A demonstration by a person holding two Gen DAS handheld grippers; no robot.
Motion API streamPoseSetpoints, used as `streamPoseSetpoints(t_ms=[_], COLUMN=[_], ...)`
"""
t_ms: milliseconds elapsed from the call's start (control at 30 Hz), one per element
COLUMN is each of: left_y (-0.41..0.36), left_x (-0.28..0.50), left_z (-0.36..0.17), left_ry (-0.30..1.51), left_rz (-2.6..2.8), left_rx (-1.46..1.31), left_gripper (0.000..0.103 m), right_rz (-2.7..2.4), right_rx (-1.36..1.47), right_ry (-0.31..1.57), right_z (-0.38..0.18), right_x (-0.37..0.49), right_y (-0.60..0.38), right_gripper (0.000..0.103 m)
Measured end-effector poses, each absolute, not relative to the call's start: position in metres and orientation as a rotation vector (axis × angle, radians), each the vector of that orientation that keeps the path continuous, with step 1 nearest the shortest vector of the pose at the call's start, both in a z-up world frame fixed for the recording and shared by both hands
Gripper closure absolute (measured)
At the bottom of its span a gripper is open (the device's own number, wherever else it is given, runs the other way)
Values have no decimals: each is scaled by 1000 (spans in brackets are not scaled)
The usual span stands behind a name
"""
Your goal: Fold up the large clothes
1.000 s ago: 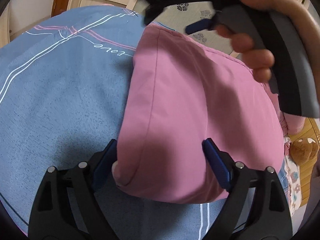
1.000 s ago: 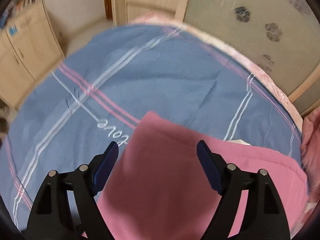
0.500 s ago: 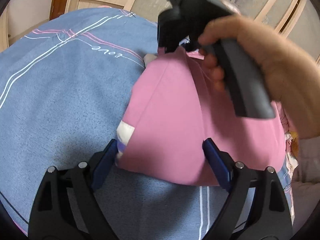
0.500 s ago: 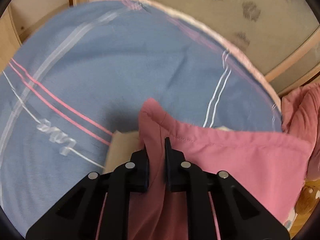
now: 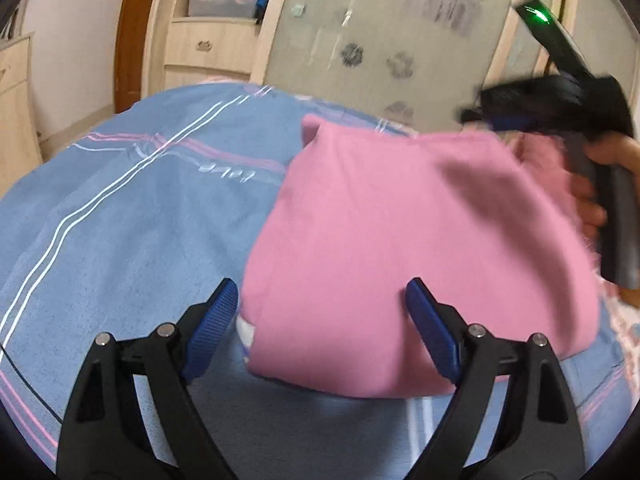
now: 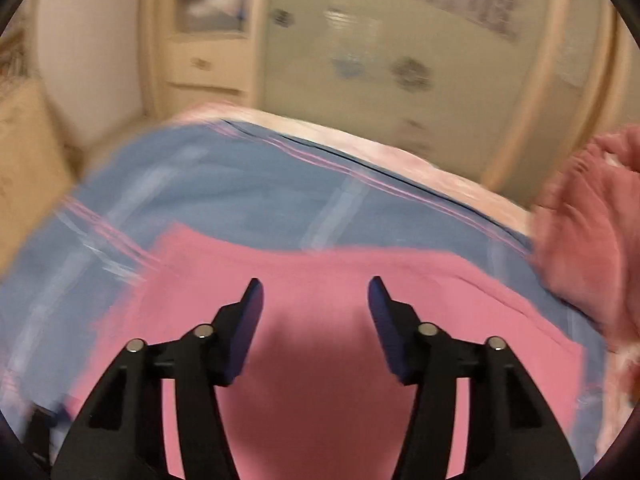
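A folded pink garment [image 5: 400, 248] lies on a blue bedsheet [image 5: 132, 208] with white and pink stripes. My left gripper [image 5: 322, 320] stands open over the garment's near left corner, blue pads apart and touching nothing. In the left wrist view my right gripper [image 5: 492, 120] hovers, blurred, above the garment's far right edge, held by a hand [image 5: 592, 200]. In the blurred right wrist view the right gripper [image 6: 316, 308] is above the pink garment [image 6: 340, 360], its jaws opening with nothing between them.
A wardrobe with frosted sliding doors [image 5: 400, 40] and drawers [image 5: 200, 52] stands past the bed's far edge. A second, crumpled pink cloth [image 6: 592, 240] lies at the right of the bed. A wooden cabinet [image 5: 16, 96] is at the left.
The right gripper pinched the garment's far corner, let it go and swung off to the right and up. The garment now lies flatter. The left gripper stayed open in place.
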State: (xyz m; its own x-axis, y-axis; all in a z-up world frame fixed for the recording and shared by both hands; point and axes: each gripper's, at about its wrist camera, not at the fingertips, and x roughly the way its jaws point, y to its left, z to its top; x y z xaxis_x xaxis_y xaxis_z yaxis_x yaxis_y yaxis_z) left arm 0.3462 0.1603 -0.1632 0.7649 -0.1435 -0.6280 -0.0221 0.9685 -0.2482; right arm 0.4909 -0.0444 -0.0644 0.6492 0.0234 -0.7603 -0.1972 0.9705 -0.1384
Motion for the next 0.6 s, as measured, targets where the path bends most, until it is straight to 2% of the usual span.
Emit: streamPoseSetpoints(t_ms=[67,167,333,467,533,600], left_y=[163,170,167,147,134,120], left_x=[351,352,341,326,324,327], left_z=[-167,-170,-162,-142,-137,-137], left_ry=[718,734,681,610,585,600], left_rz=[-75,-108,-77,-62,-43,-15], left_rx=[-259,-297,-296,-166,-92,-33], left_gripper=[16,16,16,16,16,16], right_rz=[80,104,268,209,141,20], right_rx=[-176,-176,42,81,94,56], right_ry=[949,954,788,684,706,803], right_z=[-96,-134,-86,-59,-63,-88], right_x=[504,513,461,401,386,392], right_y=[-60,-67,-104,-174,-226,-268], right_gripper=[49,48,48,47,44,44])
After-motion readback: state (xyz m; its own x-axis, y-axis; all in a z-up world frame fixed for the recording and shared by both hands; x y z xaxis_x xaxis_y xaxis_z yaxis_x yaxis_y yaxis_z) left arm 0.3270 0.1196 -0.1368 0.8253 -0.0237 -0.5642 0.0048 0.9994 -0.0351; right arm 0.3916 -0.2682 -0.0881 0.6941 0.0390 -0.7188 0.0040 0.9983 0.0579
